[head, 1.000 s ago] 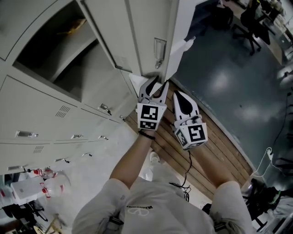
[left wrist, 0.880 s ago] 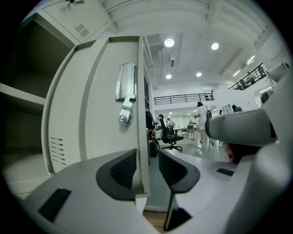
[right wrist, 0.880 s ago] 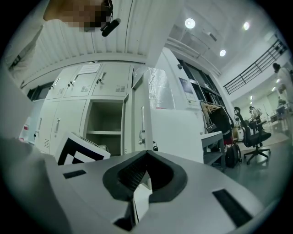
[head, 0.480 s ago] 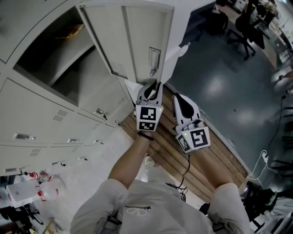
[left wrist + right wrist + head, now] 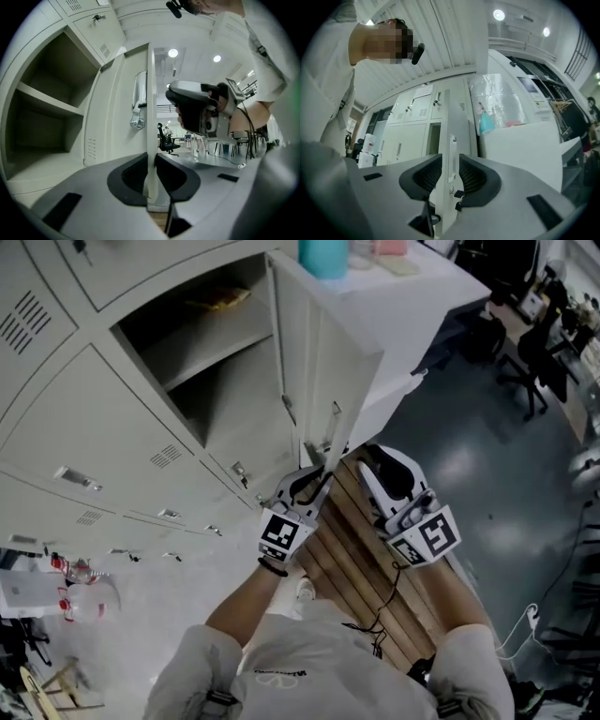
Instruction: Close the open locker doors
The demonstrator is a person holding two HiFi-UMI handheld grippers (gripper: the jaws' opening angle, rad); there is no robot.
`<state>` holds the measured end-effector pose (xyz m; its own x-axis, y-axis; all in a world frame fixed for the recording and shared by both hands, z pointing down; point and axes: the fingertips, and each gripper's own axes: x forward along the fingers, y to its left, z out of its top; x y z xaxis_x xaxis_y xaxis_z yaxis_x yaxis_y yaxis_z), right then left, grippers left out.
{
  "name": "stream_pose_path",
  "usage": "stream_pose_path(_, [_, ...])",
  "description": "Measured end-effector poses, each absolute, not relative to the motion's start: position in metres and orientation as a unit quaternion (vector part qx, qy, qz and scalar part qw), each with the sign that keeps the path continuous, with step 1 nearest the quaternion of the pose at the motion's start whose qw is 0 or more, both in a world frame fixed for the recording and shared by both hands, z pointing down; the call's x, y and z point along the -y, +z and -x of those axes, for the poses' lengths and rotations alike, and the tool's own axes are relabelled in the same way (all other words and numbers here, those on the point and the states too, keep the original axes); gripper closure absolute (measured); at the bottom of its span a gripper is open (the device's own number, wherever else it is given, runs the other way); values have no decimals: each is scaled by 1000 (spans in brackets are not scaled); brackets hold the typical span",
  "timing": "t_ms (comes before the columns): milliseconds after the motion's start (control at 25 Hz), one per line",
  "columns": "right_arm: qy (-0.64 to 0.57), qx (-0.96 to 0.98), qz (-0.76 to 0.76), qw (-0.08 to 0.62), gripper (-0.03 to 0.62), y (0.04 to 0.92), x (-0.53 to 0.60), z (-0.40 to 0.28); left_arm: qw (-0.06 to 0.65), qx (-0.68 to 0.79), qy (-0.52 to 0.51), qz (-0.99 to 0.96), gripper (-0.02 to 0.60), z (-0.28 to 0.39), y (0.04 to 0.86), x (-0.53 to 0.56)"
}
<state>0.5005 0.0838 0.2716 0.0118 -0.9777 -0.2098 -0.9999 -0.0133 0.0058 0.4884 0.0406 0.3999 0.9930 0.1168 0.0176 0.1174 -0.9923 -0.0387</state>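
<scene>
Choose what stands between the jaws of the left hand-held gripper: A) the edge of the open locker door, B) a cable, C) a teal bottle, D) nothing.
A: the left gripper view shows the thin edge of the locker door running up between the jaws of the left hand-held gripper, which are opening.

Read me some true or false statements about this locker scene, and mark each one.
1. The locker door is fully closed. False: it stands open, showing the shelf inside.
2. The door's edge sits between the left gripper's jaws. True; those jaws are opening.
3. The right gripper is clamped on the door. False: it is beside the door and holds nothing, and its jaws are opening.
4. A teal container stands on the white top beside the lockers. True.
</scene>
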Motion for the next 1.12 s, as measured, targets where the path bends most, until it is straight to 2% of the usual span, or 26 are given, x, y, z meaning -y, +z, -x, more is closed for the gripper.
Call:
stream_pose_path(120, [71,-734,672,61,417,265,-55,-482,32,78,-8,996,520,-466,400,-28])
stream_pose_path(320, [69,-780,620,45,391,262,-12,-449,51,95,-9,994,515,-437,401,-6])
stream_pose_path(520, [71,-811,579,40,408,260,19,-423,55,91,-9,994,514,-415,402,17])
stream_pose_path(640, [70,-828,555,42,449,260,34,-409,58,82,-7,995,518,-403,401,32])
stream_pose_path(760, [67,-840,536,49,462,261,48,-398,55,65,-3,996,520,-390,401,49])
stream_pose_path(920, [66,-851,517,59,474,260,71,-384,60,11,-8,998,554,-369,400,78])
stream_pose_path(1120, [71,-853,512,69,480,259,106,-371,87,-72,-14,994,565,-343,394,108])
